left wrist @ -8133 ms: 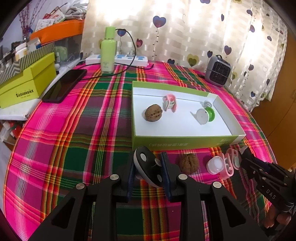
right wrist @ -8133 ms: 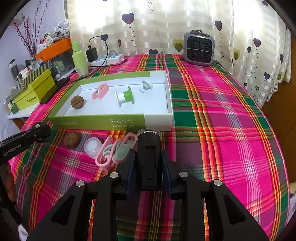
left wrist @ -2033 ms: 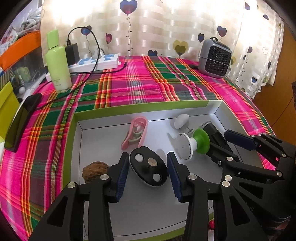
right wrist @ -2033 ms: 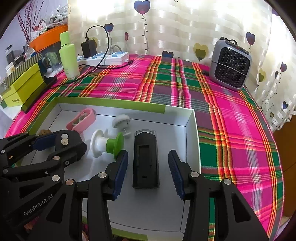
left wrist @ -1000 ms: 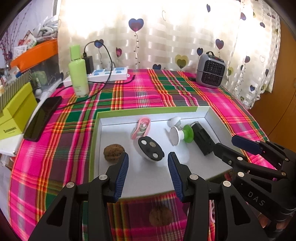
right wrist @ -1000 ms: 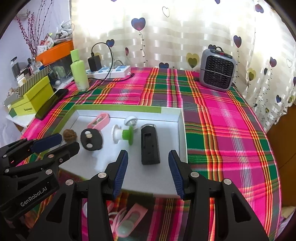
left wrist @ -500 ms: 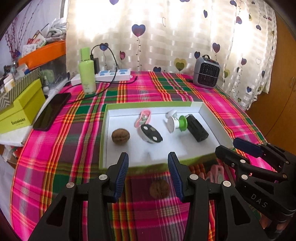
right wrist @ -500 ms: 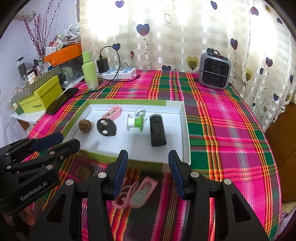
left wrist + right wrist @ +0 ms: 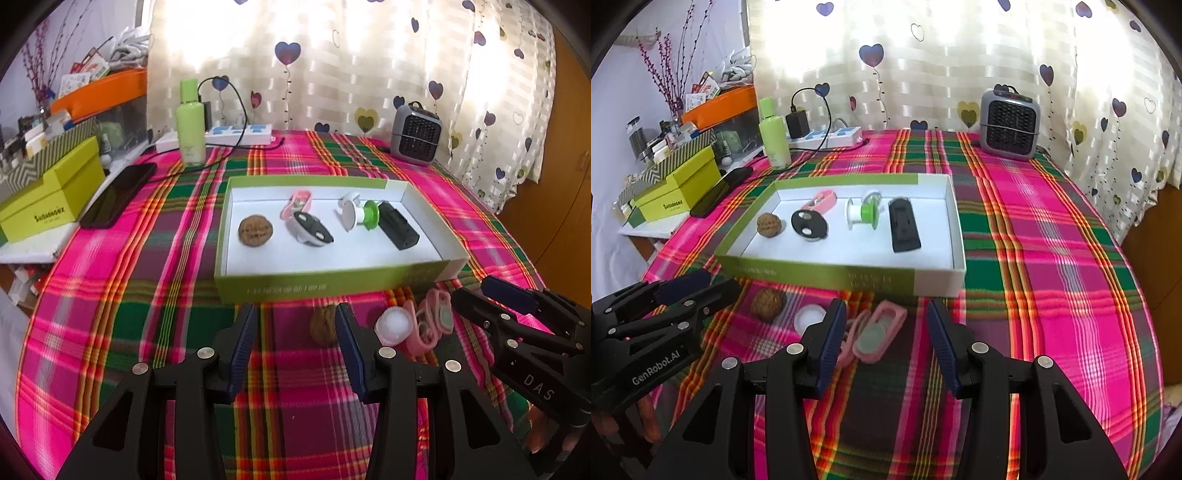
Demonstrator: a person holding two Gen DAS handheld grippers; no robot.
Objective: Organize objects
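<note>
Box [image 9: 332, 286] at 12 o'clock holds sorted walnut, clip, spool, black items. Loose walnut [image 9: 322, 325] framed between wide-spread jaws of left hand-held gripper [image 9: 295, 345], lined up for pickup. Right hand-held gripper [image 9: 882, 341], likewise wide, empty, poised over pink clips [image 9: 877, 332].

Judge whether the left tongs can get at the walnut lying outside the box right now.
Probably yes: the left tongs are open, and the loose walnut sits on bare cloth just ahead, with only the white cap beside it.
</note>
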